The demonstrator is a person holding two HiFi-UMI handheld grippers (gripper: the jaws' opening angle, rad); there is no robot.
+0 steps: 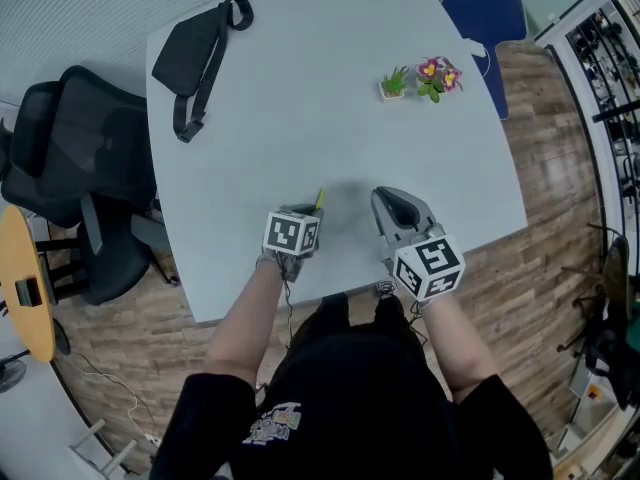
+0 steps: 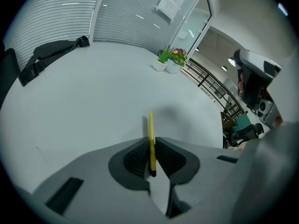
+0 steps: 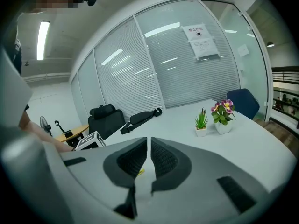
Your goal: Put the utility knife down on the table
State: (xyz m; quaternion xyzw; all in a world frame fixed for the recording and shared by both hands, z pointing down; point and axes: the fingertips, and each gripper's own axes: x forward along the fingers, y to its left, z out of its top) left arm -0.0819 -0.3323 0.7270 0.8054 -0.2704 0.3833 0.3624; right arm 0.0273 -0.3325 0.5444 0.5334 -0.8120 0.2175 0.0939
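Left hand-held gripper (image 2: 150,147) clamped on yellow utility knife (image 2: 151,124) — right hand-held gripper (image 3: 148,146) closed, empty, over table (image 1: 300,98)

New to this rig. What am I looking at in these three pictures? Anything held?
No robot: a person holds a claw in each hand; the marker cube on each is part of it. One picture looks down from a head camera; the other two cameras ride on the claws. The left claw is shut on a yellow utility knife over the table. The right claw is shut, empty. On the table lie a black bag, a small green plant and a pot of flowers.
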